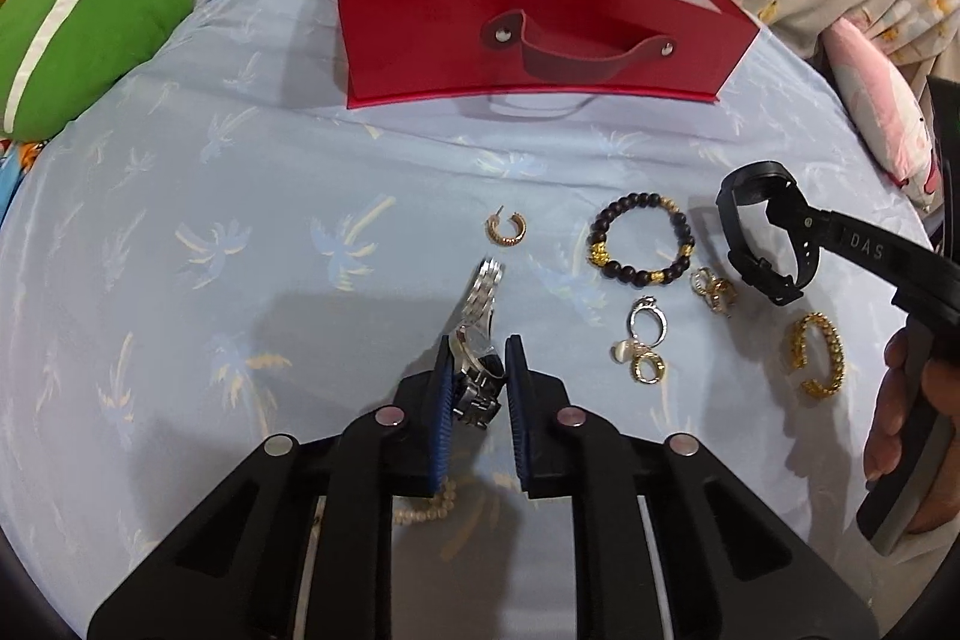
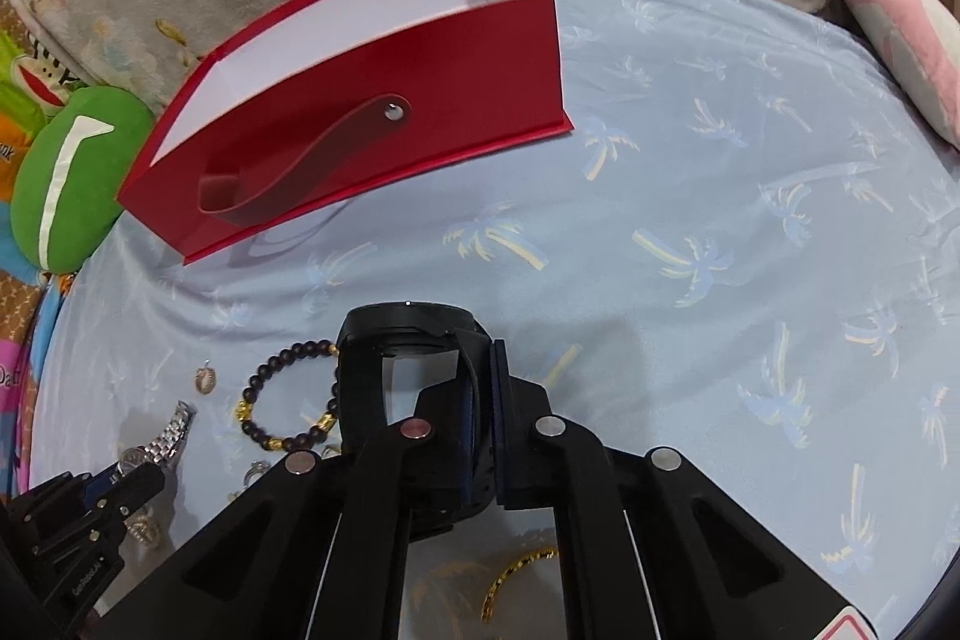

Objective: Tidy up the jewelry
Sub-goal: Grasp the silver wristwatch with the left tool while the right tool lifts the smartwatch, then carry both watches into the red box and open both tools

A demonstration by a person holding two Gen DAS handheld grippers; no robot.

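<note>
The right claw is clenched on a black watch, held above the bed. The left claw straddles the silver watch, its pads not clearly pinching it. Probable next move: carry each watch into the red box beyond and let go.

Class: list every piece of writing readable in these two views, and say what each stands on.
"DAS": on the right tool, white letters on its black finger.
White print on the left tool, low on its body: too small to read.
Dark letters on the colourful cloth at the left edge: cut off, unreadable.
</note>
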